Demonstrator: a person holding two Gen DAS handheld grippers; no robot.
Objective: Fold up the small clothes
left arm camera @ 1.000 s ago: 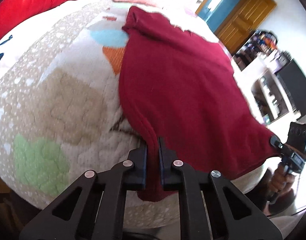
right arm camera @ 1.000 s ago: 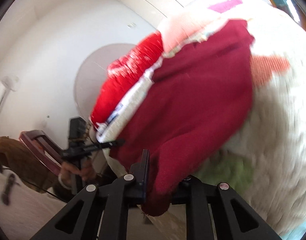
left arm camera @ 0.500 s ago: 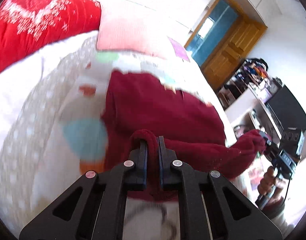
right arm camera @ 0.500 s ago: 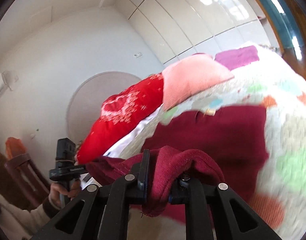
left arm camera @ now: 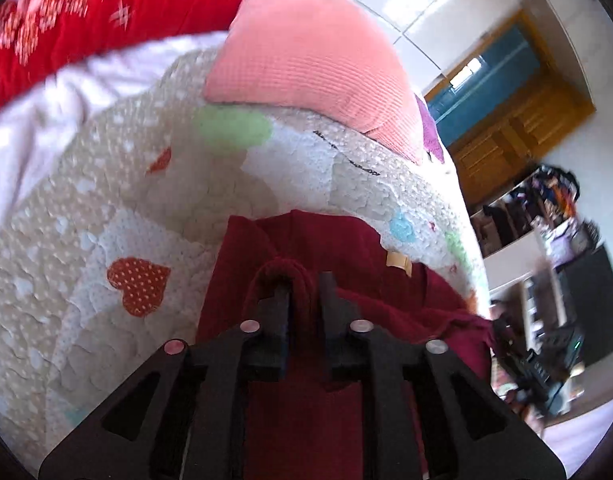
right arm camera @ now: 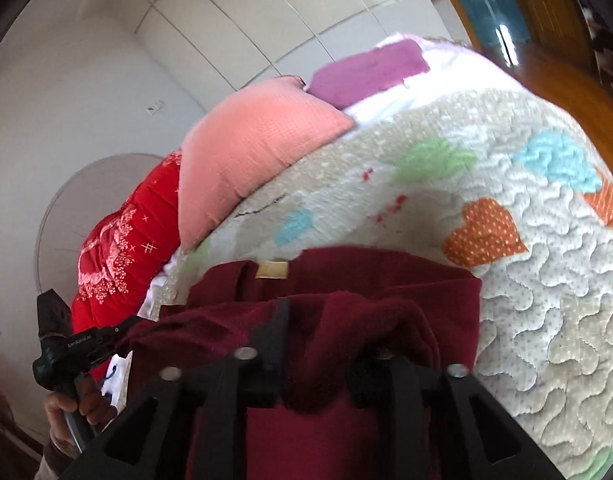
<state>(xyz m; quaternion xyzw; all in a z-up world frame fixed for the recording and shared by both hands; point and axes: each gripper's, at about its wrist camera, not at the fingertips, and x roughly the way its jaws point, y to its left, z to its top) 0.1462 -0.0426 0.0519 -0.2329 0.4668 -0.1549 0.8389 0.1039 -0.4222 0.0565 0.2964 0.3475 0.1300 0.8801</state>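
Note:
A dark red garment lies on the quilted bedspread, its collar end with a tan label farthest from me. My left gripper is shut on a bunched hem corner of it, held just above the collar end. My right gripper is shut on the other hem corner, which drapes over its right finger, near the label. The hem edge stretches between the two grippers. The right gripper shows at the right of the left wrist view; the left gripper shows at the left of the right wrist view.
The patchwork quilt covers the bed. A pink pillow and a red quilt lie at the head of the bed. A purple cloth lies beyond the pillow. Shelves and a wooden door stand to the right.
Both grippers have carried the hem up and forward over the garment to its collar end, so the lower half now lies doubled over the upper half. Both stay shut on the cloth.

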